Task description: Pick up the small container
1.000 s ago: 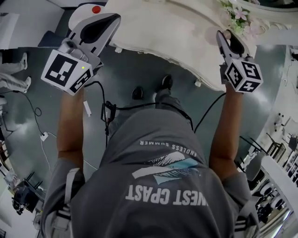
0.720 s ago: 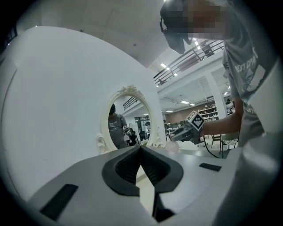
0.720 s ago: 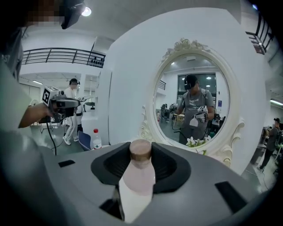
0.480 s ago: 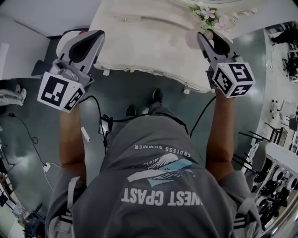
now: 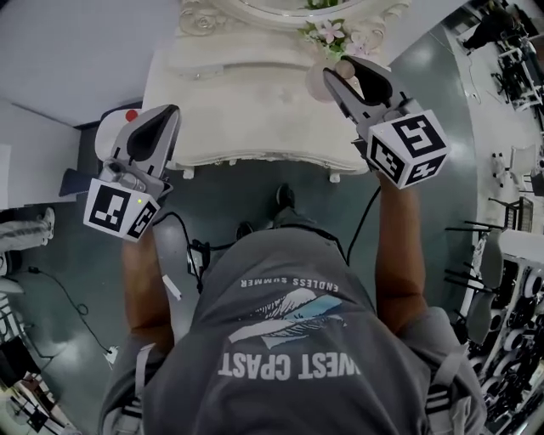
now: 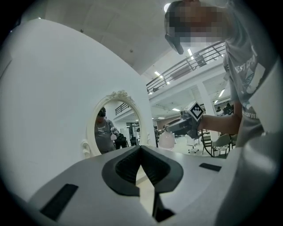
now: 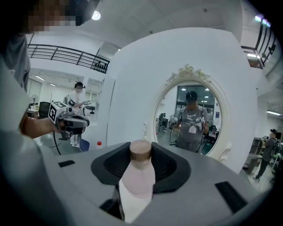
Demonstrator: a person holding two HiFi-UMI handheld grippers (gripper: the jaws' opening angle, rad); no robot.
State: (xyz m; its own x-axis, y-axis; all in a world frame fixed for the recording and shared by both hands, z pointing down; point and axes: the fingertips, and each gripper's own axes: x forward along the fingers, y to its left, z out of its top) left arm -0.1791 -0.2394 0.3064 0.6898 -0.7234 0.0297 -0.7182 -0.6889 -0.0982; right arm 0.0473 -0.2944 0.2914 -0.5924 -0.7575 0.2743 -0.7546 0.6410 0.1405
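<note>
The right gripper (image 5: 342, 70) is hiding most of the small container (image 5: 317, 83) in the head view, so only its brown top and a bit of its pale side are showing. In the right gripper view, its bottom is hiding down between the jaws. This gripper is also covering one front corner of the table (image 5: 246, 110). The top edge of the head view is cutting off the mirror (image 5: 285, 7). The flowers (image 5: 330, 32) are looking too small to tell their kind. The left gripper (image 5: 167, 112) is covering part of a white thing with a red top (image 5: 119, 127). The shirt (image 5: 289, 340) is hiding part of the shoes (image 5: 285, 195).
</note>
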